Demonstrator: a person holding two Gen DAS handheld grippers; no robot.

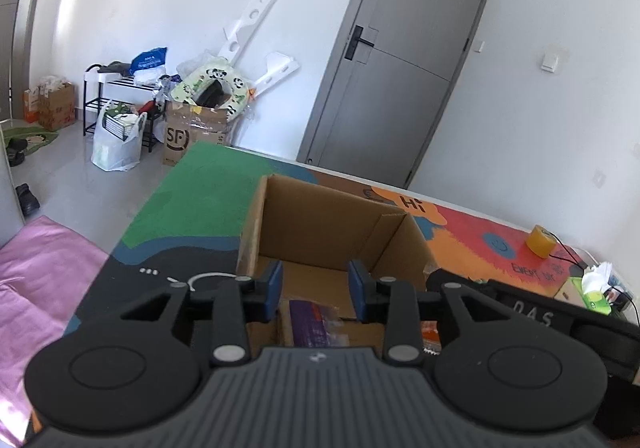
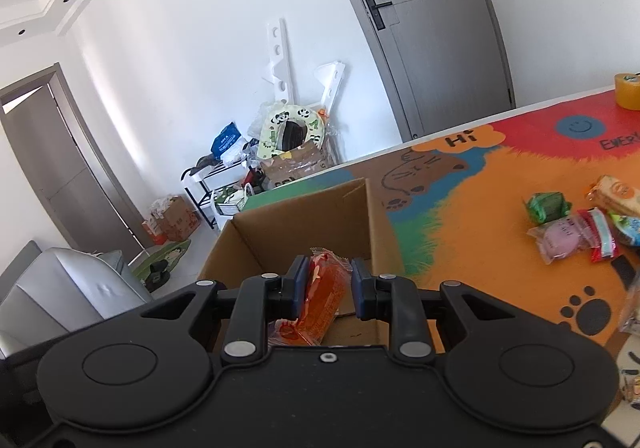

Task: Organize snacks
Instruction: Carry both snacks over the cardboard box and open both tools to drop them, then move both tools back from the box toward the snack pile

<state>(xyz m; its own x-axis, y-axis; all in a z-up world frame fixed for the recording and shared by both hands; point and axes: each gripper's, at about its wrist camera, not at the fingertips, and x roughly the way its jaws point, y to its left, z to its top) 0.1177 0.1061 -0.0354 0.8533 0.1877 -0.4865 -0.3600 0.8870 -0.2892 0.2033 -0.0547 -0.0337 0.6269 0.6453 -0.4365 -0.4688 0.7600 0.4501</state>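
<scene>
An open cardboard box (image 1: 320, 215) stands on the colourful table mat (image 1: 200, 183). My left gripper (image 1: 316, 288) hangs over the box's near side, open, its blue pads (image 1: 274, 288) apart and touching nothing. Below the gap a purple snack packet (image 1: 316, 322) lies inside the box. In the right wrist view the same box (image 2: 304, 219) is straight ahead. My right gripper (image 2: 326, 284) is shut on an orange snack packet (image 2: 324, 288), held upright above the box's opening.
Loose snacks lie on the mat to the right: a green packet (image 2: 546, 205), a pink one (image 2: 560, 242), a red-and-white one (image 2: 600, 236) and a biscuit pack (image 2: 614, 193). A yellow tape roll (image 1: 540, 242) and a tissue box (image 1: 592, 288) sit further right. The table's left edge drops to a pink cloth (image 1: 40, 268).
</scene>
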